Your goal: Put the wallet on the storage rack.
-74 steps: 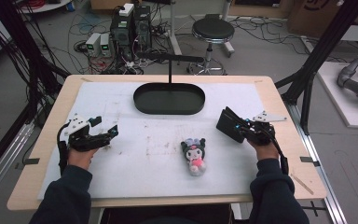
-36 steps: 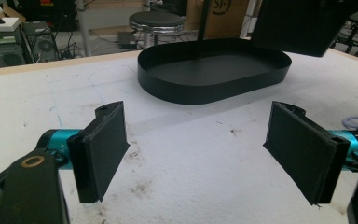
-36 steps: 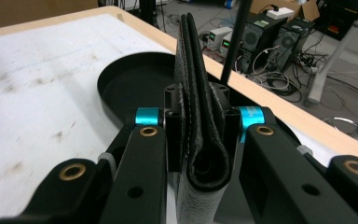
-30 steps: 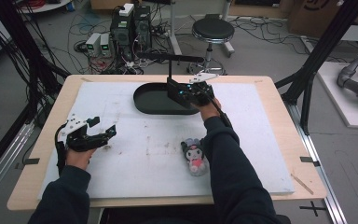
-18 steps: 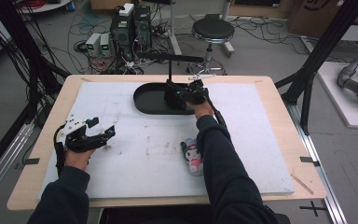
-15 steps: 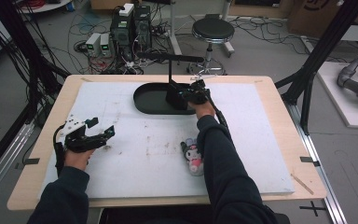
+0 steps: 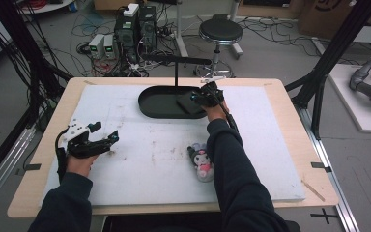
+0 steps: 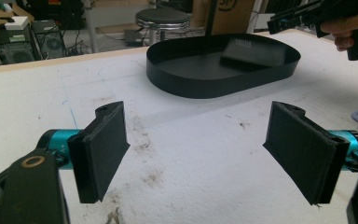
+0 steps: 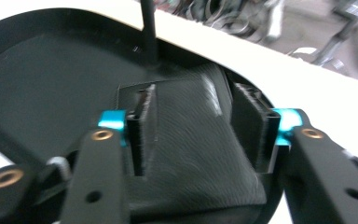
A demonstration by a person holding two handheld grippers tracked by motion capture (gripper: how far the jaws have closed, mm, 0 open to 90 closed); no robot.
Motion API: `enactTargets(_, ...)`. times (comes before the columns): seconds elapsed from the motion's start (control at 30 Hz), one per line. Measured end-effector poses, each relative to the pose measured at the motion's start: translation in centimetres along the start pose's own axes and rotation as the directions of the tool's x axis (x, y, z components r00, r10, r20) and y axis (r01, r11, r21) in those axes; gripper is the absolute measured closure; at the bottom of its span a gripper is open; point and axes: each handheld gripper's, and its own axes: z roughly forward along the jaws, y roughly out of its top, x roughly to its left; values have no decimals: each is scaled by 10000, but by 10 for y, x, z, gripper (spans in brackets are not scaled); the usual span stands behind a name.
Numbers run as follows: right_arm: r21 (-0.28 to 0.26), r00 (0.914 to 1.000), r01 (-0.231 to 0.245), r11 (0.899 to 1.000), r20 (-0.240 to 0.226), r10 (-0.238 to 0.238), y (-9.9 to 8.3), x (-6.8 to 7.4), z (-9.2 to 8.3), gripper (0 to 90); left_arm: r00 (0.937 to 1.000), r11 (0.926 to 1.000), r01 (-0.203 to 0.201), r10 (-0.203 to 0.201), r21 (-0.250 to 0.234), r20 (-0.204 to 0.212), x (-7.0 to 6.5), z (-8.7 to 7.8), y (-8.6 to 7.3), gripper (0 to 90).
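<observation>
A black oval tray (image 7: 157, 107) stands at the back middle of the white mat. A flat black pouch (image 7: 189, 102) lies in its right end. My right gripper (image 7: 198, 98) hangs just over that end. In the right gripper view the ribbed pouch (image 9: 191, 154) rests on the tray floor (image 9: 51, 84) between the jaws of my right gripper (image 9: 196, 126). The jaws have just been opening and the pads stand off the pouch. My left gripper (image 7: 107, 140) rests low at the mat's left, open and empty, as my left gripper (image 8: 196, 144) also shows in its own view.
A small plush doll (image 7: 202, 162) lies on the mat beside the right forearm. A thin black post (image 7: 176, 72) with a crossbar rises from behind the tray. A stool (image 7: 221, 31) and computer boxes stand on the floor beyond the table.
The right hand carried the black pouch from the table's right side to the tray, sank a little into its right end, and its jaws widened. The left gripper stayed put.
</observation>
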Motion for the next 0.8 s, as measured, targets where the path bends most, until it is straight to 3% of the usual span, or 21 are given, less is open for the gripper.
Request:
enactTargets(0.07,577,9977,121,9983,-675,-82,-3,1,5,555,10000,10000,3,-3,-3,4,0,0,0,204)
enactTargets(0.1,707,9986,319,9970,-456,-287,-3,3,5,553,10000,10000,4,-4,3,-2,0,0,0,205)
enactTargets(0.3,64,9978,260,9996,-609,-256,3,-1,-15,437,10000,10000,-26,26,3,14,0,0,0,204)
enactTargets(0.5,-297,9931,-92,9995,-1172,57,3,-19,-54,342,10000,10000,56,-56,-3,65,-1,-1,-1,204)
enactTargets(0.57,-746,9881,-42,9972,-1536,-73,-2,-24,-70,337,9999,10000,65,-65,-4,97,-1,-1,-1,204)
enactTargets(0.6,-958,9874,93,9954,-1567,-243,-7,-26,-79,334,9999,10000,74,-74,-2,96,-2,-1,-1,204)
enactTargets(0.7,-230,9883,331,9992,-1485,-362,-17,-30,-100,289,9999,10000,47,-47,-1,119,-2,-1,-1,204)
enactTargets(0.77,-603,9884,639,9961,-1337,-715,-32,-29,-117,289,10000,10000,2,-2,-12,43,-3,-1,-1,201)
enactTargets(0.8,-504,9899,795,9956,-1139,-849,-38,-28,-124,288,10000,10000,-3,4,-13,44,-3,-1,-1,199)
